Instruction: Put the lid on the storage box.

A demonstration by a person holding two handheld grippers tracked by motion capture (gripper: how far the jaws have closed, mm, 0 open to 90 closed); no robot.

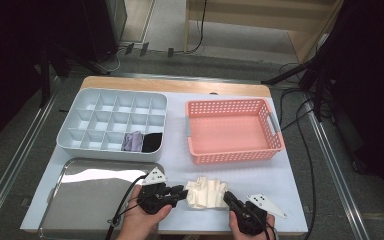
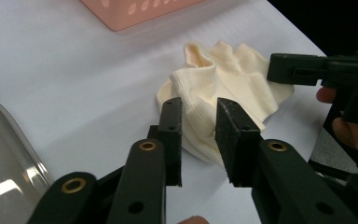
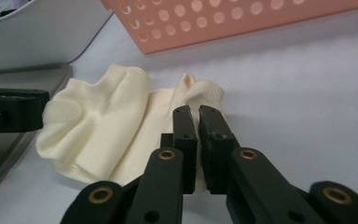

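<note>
your left gripper (image 2: 198, 135) has its jaws part-way in, with a fold of the cream sock (image 2: 223, 88) pinched between the pads; the cloth bunches up between them, so you are holding the sock on its left edge; your right gripper (image 3: 197, 142) is nearly closed, its jaws a thin slit apart and clamped on a ribbed fold of the same sock at its right edge; the sock lies crumpled on the white table (image 1: 290, 200), between your two grippers; in the high view the left gripper (image 1: 180, 192) sits just left of the sock (image 1: 207, 192) and the right gripper (image 1: 230, 200) just right of it, both touching it; the pink basket (image 1: 232, 157) stands beyond the sock, apart from it, with bare table between; the steel tray (image 1: 70, 205) lies left of the sock, just behind your left hand (image 1: 140, 222); the grey compartment box (image 1: 80, 145) stands beyond the tray, further left of the sock, with a lilac cloth (image 1: 132, 141) and a black cloth (image 1: 152, 141) in two neighbouring cells of its near row; your right hand (image 1: 250, 225) is at the table's near edge, right of the sock.
</note>
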